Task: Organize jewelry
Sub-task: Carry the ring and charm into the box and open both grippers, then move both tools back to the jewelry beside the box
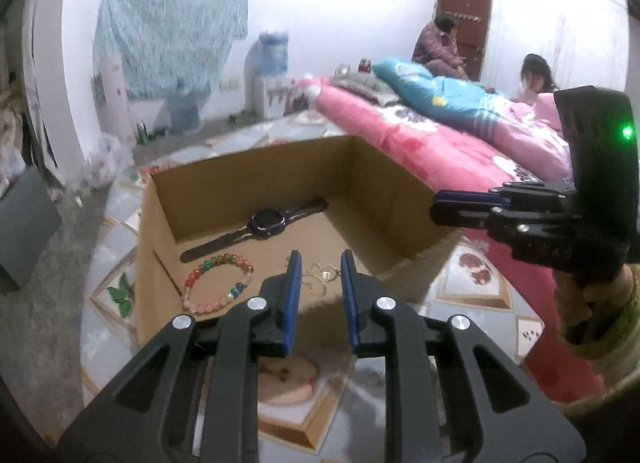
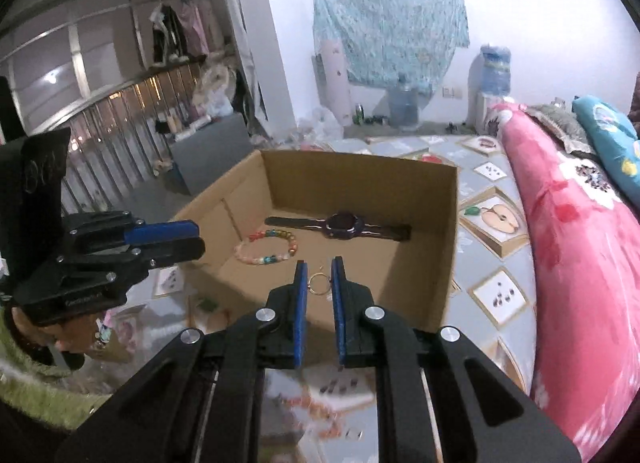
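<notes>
Cardboard box (image 1: pixel 248 183) as landmark: watch (image 1: pixel 266 223) by far wall, bead bracelet (image 1: pixel 218 283) and gold necklace (image 1: pixel 320 277) nearer front. Likely late placing step; next, probably withdrawal. Left gripper (image 1: pixel 320 263) and right gripper (image 2: pixel 320 269) poised above front edge, jaws narrowly parted, seemingly empty.

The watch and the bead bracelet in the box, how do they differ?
The watch is dark and lies stretched out flat; the bead bracelet is multicoloured and forms a closed loop. The watch lies deeper in the cardboard box, the bracelet nearer the front. Both rest on the box floor, ungripped.
</notes>
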Motion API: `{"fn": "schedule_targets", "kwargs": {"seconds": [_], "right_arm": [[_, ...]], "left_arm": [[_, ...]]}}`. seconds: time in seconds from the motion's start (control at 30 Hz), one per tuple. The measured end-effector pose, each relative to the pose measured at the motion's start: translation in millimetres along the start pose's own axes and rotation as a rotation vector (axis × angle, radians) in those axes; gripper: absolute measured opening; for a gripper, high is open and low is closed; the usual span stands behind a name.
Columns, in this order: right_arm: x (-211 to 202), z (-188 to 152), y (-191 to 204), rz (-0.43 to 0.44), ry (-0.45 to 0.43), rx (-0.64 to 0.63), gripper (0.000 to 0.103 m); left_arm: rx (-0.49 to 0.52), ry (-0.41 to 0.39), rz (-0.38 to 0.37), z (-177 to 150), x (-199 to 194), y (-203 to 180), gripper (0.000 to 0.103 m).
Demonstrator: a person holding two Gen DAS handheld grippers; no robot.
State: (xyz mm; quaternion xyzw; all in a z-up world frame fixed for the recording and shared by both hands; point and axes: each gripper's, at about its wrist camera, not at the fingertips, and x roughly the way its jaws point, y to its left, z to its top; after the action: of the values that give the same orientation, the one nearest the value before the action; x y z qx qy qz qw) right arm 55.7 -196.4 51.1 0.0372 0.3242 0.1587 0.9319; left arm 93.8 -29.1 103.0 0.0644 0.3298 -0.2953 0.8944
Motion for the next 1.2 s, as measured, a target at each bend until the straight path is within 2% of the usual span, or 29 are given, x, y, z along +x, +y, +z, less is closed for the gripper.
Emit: {"fn": "schedule_targets", "kwargs": {"seconds": [0.1,0.17,0.33,0.4,0.43,0.47,0.5,0.73,0.9,1.0,1.07,1.2], "right_arm": [[33.5,14.9,-9.5,0.019,0.064,0.034,0.012],[56.4,23.2,-15.4,-0.019,0.1,0.028,0.013],[87.8,29.7,-28.7,-0.021,0.176,0.045,0.013],[87.3,30.2,-32.3,-0.02,0.176,0.052,0.014],[85.4,30.8,-34.5,-0.019,0.168,0.056,0.019],[81.7,31.1,-36.1,-0.02,0.156,0.059,0.025],[76.3,31.1,-37.3,-0.022,0.14,0.061,0.027],[34.2,35.2,-55.0,-0.011,0.047,0.115,0.028],[-9.5,31.4,-61.9,-0.003,-0.041,0.151,0.028],[-42.8,19.2,-61.9,0.024,-0.09,0.154,0.028],[-65.2,3.7,-61.0,0.038,-0.109,0.155,0.033],[-83.2,-35.5,-59.1,0.039,-0.066,0.188,0.034]], "left_arm": [[-0.051,0.059,-0.043,13.8,31.2,15.0,0.019],[-0.086,0.112,-0.056,18.0,54.4,22.3,0.019],[-0.154,0.174,-0.073,21.2,88.7,32.9,0.019],[-0.162,0.173,-0.062,20.4,91.6,34.4,0.026],[-0.17,0.167,-0.058,20.3,91.3,35.4,0.029],[-0.175,0.162,-0.054,20.1,90.9,36.8,0.033],[-0.179,0.156,-0.052,20.0,89.5,37.8,0.035],[-0.22,0.104,-0.04,23.2,65.0,49.1,0.044],[-0.218,0.038,-0.027,19.5,29.9,48.3,0.06],[-0.194,0.002,-0.033,8.0,2.9,42.3,0.072],[-0.173,-0.008,-0.04,-2.8,-12.8,37.6,0.079],[-0.138,0.005,-0.097,-30.9,-37.2,26.2,0.089]]}}
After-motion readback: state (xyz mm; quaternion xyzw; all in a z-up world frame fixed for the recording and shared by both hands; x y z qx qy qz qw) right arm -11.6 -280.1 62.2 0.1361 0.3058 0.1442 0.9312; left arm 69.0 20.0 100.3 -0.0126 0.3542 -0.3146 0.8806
